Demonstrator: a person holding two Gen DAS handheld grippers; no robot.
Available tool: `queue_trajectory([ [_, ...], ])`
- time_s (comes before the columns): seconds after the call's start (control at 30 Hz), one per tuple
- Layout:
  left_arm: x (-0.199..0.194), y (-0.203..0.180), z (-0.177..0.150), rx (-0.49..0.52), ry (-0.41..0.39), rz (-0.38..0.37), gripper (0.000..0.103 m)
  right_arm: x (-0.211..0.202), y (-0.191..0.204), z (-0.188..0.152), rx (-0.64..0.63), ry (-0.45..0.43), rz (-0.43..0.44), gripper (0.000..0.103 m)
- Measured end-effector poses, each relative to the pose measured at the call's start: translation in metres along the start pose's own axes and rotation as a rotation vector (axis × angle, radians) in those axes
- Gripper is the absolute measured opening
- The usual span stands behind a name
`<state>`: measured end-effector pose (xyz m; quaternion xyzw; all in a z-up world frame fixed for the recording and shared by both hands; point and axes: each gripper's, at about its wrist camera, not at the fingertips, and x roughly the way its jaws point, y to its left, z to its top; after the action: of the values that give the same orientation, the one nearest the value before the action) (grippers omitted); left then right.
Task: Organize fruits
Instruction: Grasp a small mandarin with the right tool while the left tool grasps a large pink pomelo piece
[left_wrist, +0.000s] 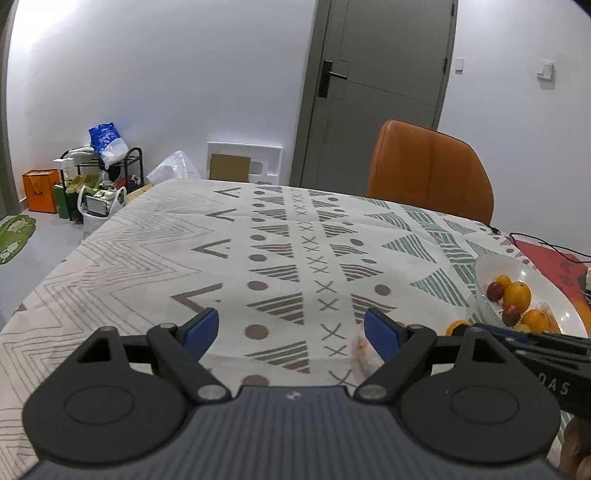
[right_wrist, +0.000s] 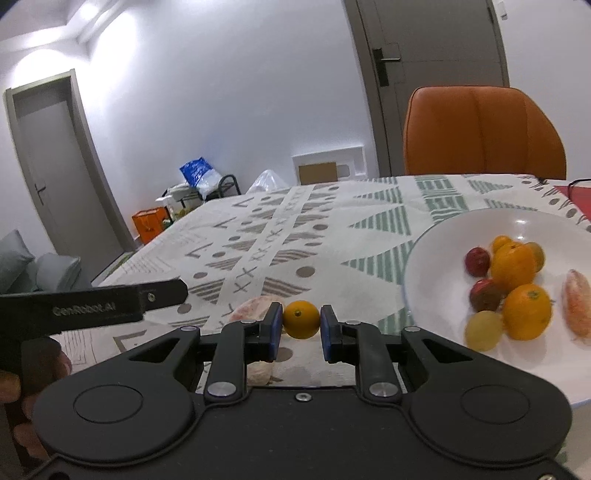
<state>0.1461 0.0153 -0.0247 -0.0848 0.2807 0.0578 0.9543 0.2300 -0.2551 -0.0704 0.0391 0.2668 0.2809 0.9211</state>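
A small orange (right_wrist: 301, 319) sits clamped between the blue pads of the right gripper (right_wrist: 301, 326), just left of the white bowl (right_wrist: 436, 254) of fruit — oranges, red and yellowish pieces. The left gripper (left_wrist: 291, 332) hangs spread wide, holding nothing, over the patterned tablecloth (left_wrist: 184, 240). Beyond the table: an orange chair (left_wrist: 428, 170), a grey door (left_wrist: 384, 74), white walls.

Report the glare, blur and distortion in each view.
Left wrist: fisheye bends the door; wall glow overexposed upper left. Right wrist: ceiling light blows out top left; glare spot on the white bowl; its fruits look smeared, the small orange between the pads sharp.
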Motion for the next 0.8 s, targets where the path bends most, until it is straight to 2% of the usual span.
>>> queue_trajectory([
  [0.6, 0.023, -0.052, -0.015, 0.082, 0.061, -0.075, 0.08, -0.038, -0.036, 0.001, 0.043, -0.067, -0.092, 0.02],
  [0.7, 0.029, -0.06, -0.019, 0.104, 0.087, -0.073, 0.076, -0.044, -0.041, 0.001, 0.047, -0.074, -0.118, 0.02],
  [0.73, 0.032, -0.061, -0.021, 0.112, 0.102, -0.069, 0.07, -0.047, -0.042, 0.001, 0.048, -0.077, -0.128, 0.02],
  [0.77, 0.035, -0.062, -0.022, 0.115, 0.121, -0.067, 0.06, -0.048, -0.043, 0.002, 0.048, -0.08, -0.134, 0.02],
  [0.8, 0.036, -0.062, -0.024, 0.119, 0.129, -0.06, 0.059, -0.051, -0.045, 0.002, 0.049, -0.083, -0.139, 0.02],
])
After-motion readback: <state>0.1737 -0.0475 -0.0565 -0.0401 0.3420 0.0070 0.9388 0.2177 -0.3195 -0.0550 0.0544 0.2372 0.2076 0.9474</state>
